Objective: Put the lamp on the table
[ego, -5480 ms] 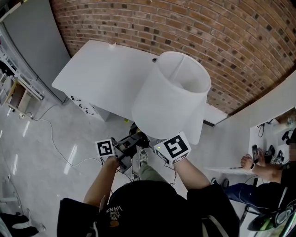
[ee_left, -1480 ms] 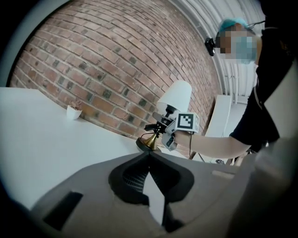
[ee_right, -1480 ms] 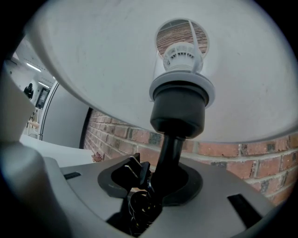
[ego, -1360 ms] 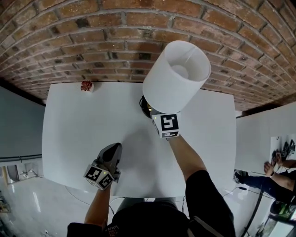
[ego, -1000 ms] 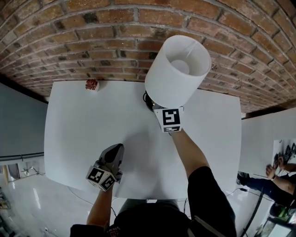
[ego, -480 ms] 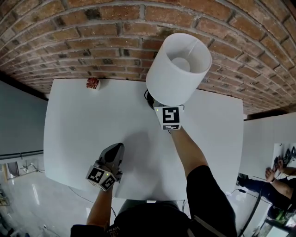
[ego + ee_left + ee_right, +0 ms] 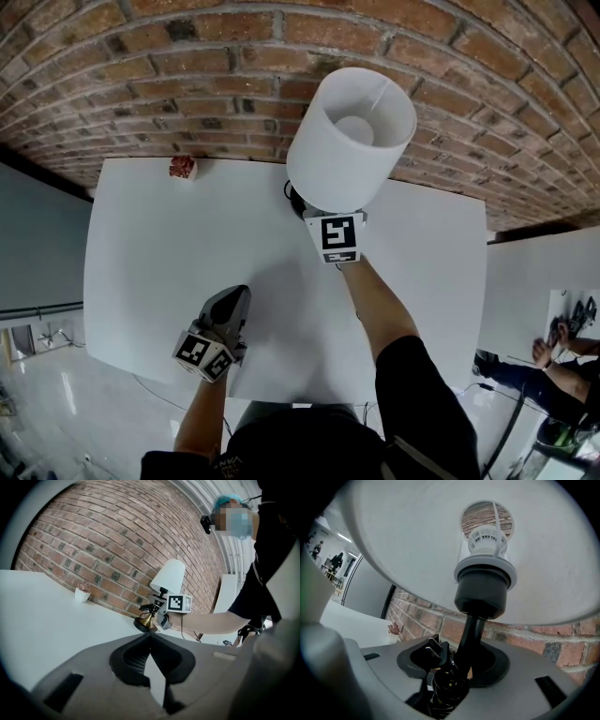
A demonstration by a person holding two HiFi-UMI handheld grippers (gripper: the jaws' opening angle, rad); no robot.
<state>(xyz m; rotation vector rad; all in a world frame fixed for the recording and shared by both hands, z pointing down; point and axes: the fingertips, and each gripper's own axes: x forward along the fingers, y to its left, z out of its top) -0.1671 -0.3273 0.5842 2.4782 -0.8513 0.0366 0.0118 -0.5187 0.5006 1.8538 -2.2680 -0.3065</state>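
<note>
The lamp point(image 7: 352, 136), with a white drum shade, stands at the back of the white table point(image 7: 150, 253) next to the brick wall. In the left gripper view its dark round base and brass cone point(image 7: 146, 623) rest on the tabletop. My right gripper point(image 7: 317, 210) reaches under the shade. Its jaws are opening around the black stem point(image 7: 469, 632), where a coiled cord and plug point(image 7: 436, 654) are bundled. My left gripper point(image 7: 236, 298) is shut and empty, lying low over the table's front left.
A small potted plant point(image 7: 181, 167) sits at the table's back left by the brick wall point(image 7: 187, 75). The table's front edge runs just ahead of my body. At the far right stands another white surface point(image 7: 525, 272), with a person's hand point(image 7: 553, 339) there.
Several seconds ago I carried the lamp over the floor toward the table; now its base stands on the tabletop. Over the last second the shade shifted slightly left. My left gripper stayed put.
</note>
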